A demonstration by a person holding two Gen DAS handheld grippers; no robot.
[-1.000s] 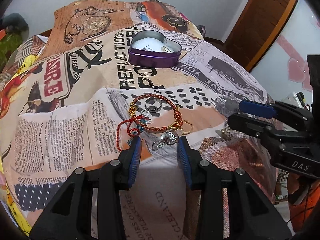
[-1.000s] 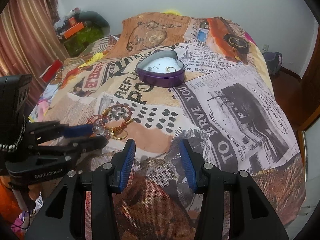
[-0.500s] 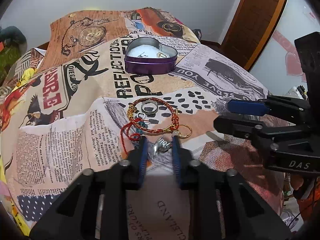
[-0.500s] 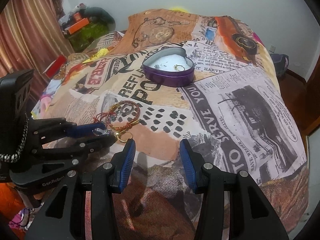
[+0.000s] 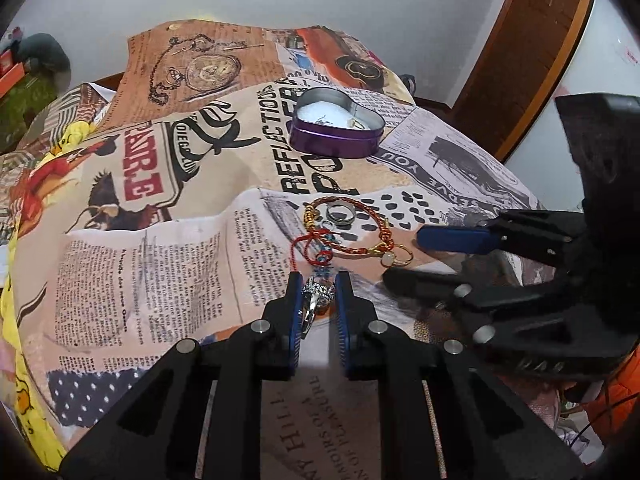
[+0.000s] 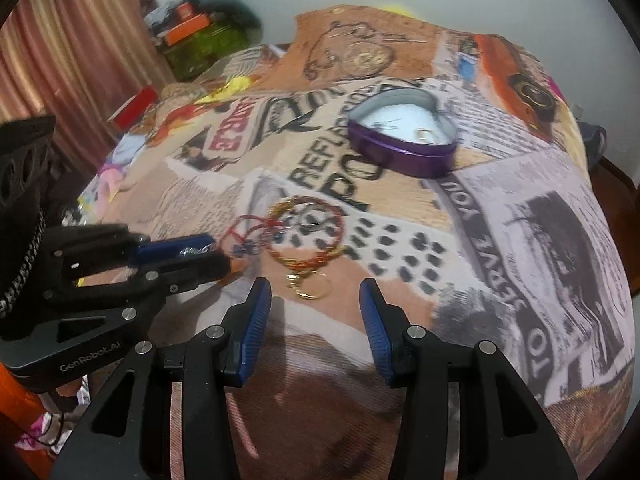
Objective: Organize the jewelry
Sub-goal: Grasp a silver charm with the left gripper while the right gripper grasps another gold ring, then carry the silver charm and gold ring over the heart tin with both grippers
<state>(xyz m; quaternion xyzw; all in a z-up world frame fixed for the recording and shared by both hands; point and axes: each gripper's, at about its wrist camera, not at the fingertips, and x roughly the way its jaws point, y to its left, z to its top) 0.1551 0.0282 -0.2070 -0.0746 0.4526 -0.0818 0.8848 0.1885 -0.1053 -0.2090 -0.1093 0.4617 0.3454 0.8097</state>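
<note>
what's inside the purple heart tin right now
The purple heart tin has a white lining with a gold ring and a thin dark piece on it. Its near wall hides the front of the floor.

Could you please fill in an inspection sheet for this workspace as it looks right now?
Surface: bed with a printed newspaper-collage cover.
Job's things: purple heart tin, open, small pieces inside; red-gold bracelet lying around a silver band; red cord beside it; gold ring at the bracelet's clasp; jewelled silver ring.
Clutter: boxes and green stuff beyond the bed's far corner.
Grippers: left tongs shut on the jewelled silver ring; right tongs open, empty, just short of the gold ring.
Cables: thin dark cord at the lower right edge.
Surroundings: curtain, white wall, wooden door.
</note>
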